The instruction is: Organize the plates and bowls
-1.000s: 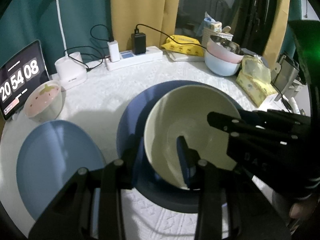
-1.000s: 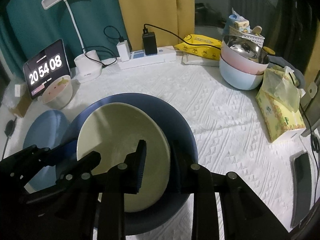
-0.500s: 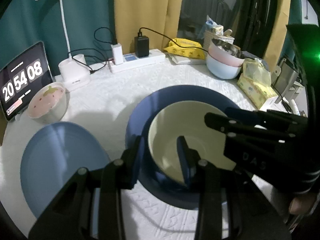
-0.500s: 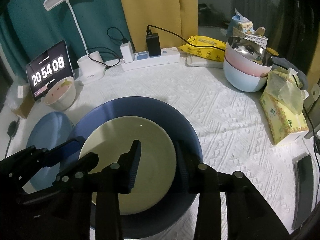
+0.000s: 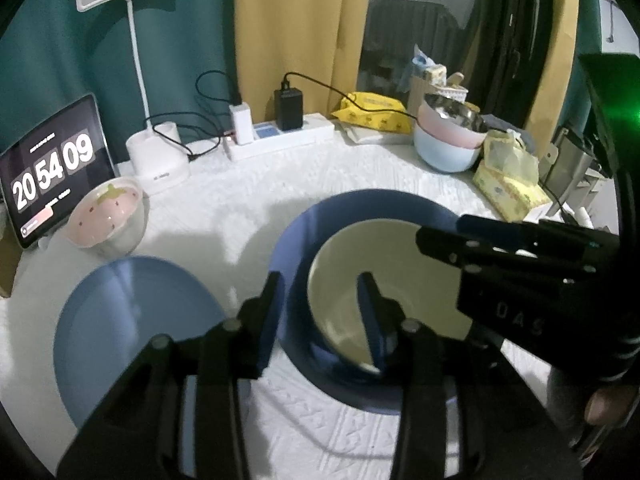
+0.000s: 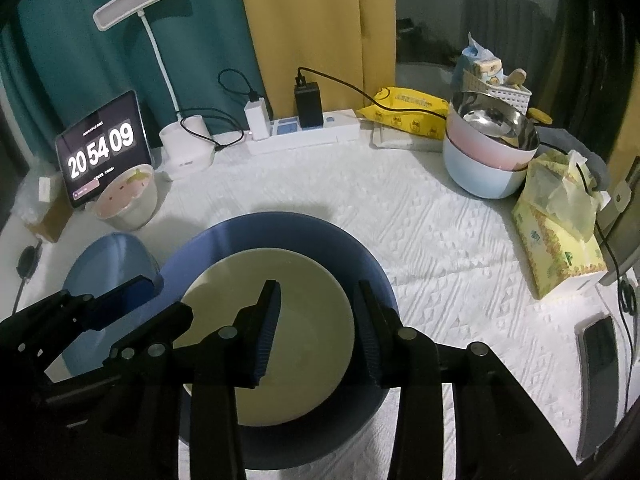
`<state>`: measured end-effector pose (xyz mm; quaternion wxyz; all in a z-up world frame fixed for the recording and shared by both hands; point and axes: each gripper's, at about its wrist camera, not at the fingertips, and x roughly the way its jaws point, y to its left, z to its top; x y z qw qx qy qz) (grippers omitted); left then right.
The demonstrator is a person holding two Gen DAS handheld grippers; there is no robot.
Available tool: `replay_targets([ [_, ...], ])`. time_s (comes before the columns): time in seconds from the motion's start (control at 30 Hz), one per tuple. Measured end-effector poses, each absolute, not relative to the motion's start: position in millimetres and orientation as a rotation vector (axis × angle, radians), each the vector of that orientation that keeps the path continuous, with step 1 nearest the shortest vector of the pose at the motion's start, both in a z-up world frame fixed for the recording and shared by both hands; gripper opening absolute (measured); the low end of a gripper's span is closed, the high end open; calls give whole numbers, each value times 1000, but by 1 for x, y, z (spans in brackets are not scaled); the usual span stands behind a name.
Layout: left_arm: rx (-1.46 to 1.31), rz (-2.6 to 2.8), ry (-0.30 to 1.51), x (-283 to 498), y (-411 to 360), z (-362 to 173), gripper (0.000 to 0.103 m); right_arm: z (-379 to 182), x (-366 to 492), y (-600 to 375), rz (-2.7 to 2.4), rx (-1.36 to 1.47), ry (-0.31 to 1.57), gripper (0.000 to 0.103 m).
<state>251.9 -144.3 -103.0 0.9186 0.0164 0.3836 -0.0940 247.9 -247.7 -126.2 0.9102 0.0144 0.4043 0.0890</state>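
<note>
We have the cream bowl (image 6: pixel 280 320) nested in the dark blue plate (image 6: pixel 304 236) near the middle of the counter (image 6: pixel 440 240), a stacking that gathers the dishes. Both grippers have just been opening: the left hand-held gripper (image 5: pixel 320 312) stands spread astride the bowl's near-left rim, the right hand-held gripper (image 6: pixel 316 320) spread over its right rim, neither pinching. A light blue plate (image 5: pixel 132 328) lies left. White quilted cloth covers the counter; teal and yellow curtains hang behind.
</note>
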Motion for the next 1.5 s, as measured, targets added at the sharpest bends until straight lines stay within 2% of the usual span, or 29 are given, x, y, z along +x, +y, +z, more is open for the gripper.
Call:
replay_targets([
  [1.5, -75, -81, 711, 263, -30, -88, 42, -103, 268, -150, 239, -104, 825, 42],
])
